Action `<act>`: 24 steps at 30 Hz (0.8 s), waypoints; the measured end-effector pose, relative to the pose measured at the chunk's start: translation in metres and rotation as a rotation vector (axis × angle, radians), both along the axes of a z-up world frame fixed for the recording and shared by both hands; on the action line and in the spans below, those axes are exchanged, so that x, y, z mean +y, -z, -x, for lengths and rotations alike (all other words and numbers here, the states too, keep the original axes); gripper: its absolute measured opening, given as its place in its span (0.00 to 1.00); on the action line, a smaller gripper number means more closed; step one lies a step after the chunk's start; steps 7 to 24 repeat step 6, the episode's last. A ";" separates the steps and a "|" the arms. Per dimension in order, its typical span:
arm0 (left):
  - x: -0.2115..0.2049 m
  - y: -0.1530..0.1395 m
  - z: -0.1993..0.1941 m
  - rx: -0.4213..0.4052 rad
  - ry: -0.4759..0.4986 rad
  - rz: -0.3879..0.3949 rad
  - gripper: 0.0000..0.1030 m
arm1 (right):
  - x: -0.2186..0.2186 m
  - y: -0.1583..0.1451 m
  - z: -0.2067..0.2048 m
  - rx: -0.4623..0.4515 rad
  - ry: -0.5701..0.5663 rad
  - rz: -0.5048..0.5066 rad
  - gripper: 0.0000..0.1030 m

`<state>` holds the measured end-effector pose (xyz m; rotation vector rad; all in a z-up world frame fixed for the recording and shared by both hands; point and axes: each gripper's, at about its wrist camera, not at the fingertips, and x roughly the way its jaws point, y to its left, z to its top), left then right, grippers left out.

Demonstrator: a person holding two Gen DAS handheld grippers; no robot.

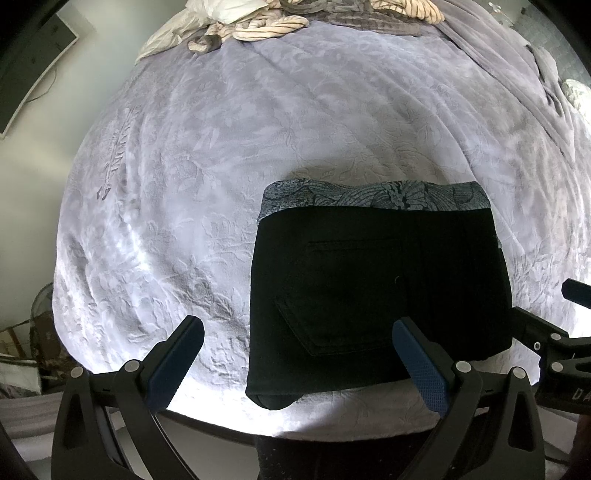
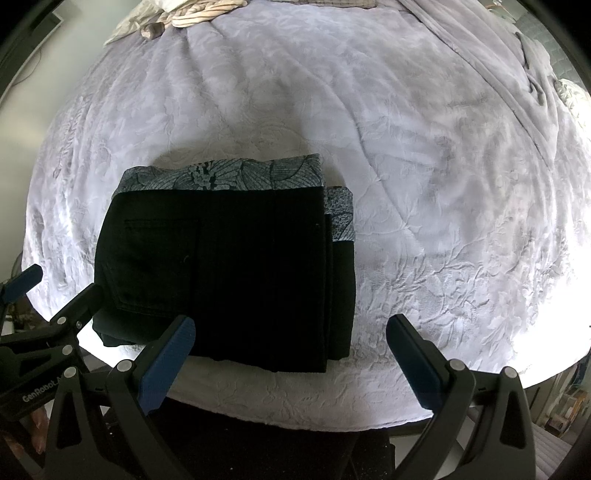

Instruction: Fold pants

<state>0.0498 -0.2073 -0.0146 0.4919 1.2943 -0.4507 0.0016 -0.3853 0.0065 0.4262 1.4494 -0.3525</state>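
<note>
Black pants [image 1: 376, 288] lie folded into a compact rectangle near the front edge of the bed, a grey leaf-patterned band [image 1: 373, 195] along their far side. In the right wrist view the same pants [image 2: 229, 273] show stacked layers at their right edge. My left gripper [image 1: 299, 332] is open above the pants' near left corner, holding nothing. My right gripper [image 2: 291, 336] is open too, hovering over the pants' near right edge with nothing between its fingers. Each gripper also shows at the edge of the other's view, the right gripper [image 1: 546, 332] and the left gripper [image 2: 48, 302].
A pale lilac embossed bedspread [image 1: 258, 140] covers the bed. Crumpled striped and white laundry [image 1: 258, 22] is piled at the far end. A folded grey blanket [image 2: 480, 55] runs along the far right. The bed's front edge [image 2: 295, 417] lies just below the pants.
</note>
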 end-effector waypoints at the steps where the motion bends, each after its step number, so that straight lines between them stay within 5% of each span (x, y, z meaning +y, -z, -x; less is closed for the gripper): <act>1: 0.001 0.000 0.000 0.001 -0.003 0.006 0.99 | 0.000 0.000 0.000 0.000 0.000 0.000 1.00; 24: 0.003 0.000 -0.001 0.003 -0.005 0.014 0.99 | 0.000 0.000 0.001 0.002 0.005 -0.001 1.00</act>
